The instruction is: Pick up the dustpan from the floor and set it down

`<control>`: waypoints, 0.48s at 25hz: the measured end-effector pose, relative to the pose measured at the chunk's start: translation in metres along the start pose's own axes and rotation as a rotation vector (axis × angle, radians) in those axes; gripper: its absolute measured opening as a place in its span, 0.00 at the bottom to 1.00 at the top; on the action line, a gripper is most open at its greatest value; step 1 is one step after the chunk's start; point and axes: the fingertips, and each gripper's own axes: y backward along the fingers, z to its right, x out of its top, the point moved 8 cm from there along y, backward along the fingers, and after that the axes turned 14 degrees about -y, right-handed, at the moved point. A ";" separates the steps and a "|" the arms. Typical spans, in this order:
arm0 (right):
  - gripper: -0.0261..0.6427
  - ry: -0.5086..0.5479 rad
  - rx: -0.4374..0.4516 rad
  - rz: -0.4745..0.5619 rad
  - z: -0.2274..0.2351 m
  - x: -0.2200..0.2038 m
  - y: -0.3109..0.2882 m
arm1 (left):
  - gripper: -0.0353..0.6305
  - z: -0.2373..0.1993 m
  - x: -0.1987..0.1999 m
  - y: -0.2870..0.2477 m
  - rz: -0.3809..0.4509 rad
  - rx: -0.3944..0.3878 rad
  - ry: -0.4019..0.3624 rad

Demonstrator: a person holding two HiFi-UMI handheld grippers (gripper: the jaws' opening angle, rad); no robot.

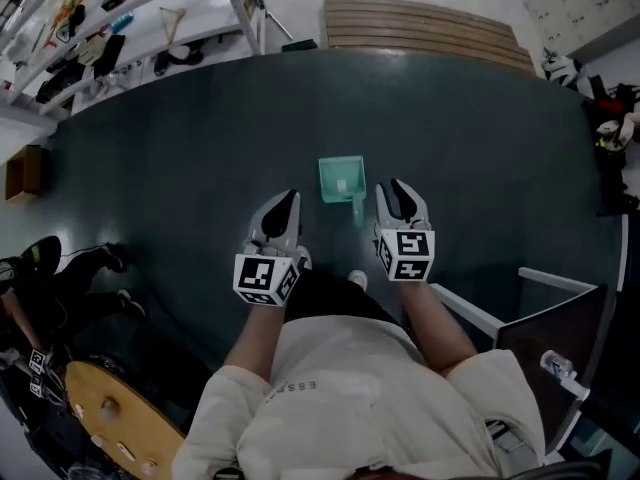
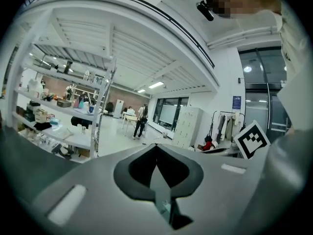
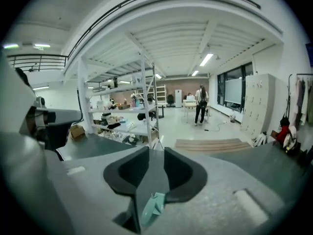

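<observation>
The mint-green dustpan (image 1: 342,180) lies flat on the dark floor (image 1: 180,148), its handle pointing back toward me. Both grippers hang in the air above it and touch nothing. My left gripper (image 1: 288,198) is to the dustpan's near left, its jaws meeting at the tips with nothing held. My right gripper (image 1: 397,188) is just right of the handle, its jaws a little apart and empty. In the right gripper view a sliver of the dustpan (image 3: 152,208) shows low between the jaws of that gripper (image 3: 156,150). The left gripper (image 2: 156,147) points almost level into the room.
A slatted wooden ramp (image 1: 425,30) lies at the far edge of the floor. White shelving (image 1: 120,18) full of items stands at the far left, with a brown box (image 1: 25,171) beside it. A white-framed panel (image 1: 545,308) is at my right and a round wooden board (image 1: 110,408) at my near left.
</observation>
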 end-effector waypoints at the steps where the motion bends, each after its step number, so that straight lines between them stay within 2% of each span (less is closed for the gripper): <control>1: 0.14 -0.002 0.002 0.027 0.003 0.008 0.013 | 0.08 0.008 0.008 0.005 0.016 0.006 -0.010; 2: 0.05 0.002 0.005 0.056 0.007 0.016 0.024 | 0.08 0.016 0.017 0.010 0.034 0.010 -0.022; 3: 0.03 0.010 0.009 0.083 0.013 0.023 0.035 | 0.08 0.024 0.024 0.013 0.051 0.012 -0.035; 8: 0.03 0.088 0.046 0.195 0.029 0.030 0.080 | 0.08 0.057 0.050 0.043 0.114 0.044 -0.105; 12: 0.03 0.135 0.138 0.182 0.037 0.010 0.112 | 0.08 0.090 0.046 0.074 0.123 0.093 -0.113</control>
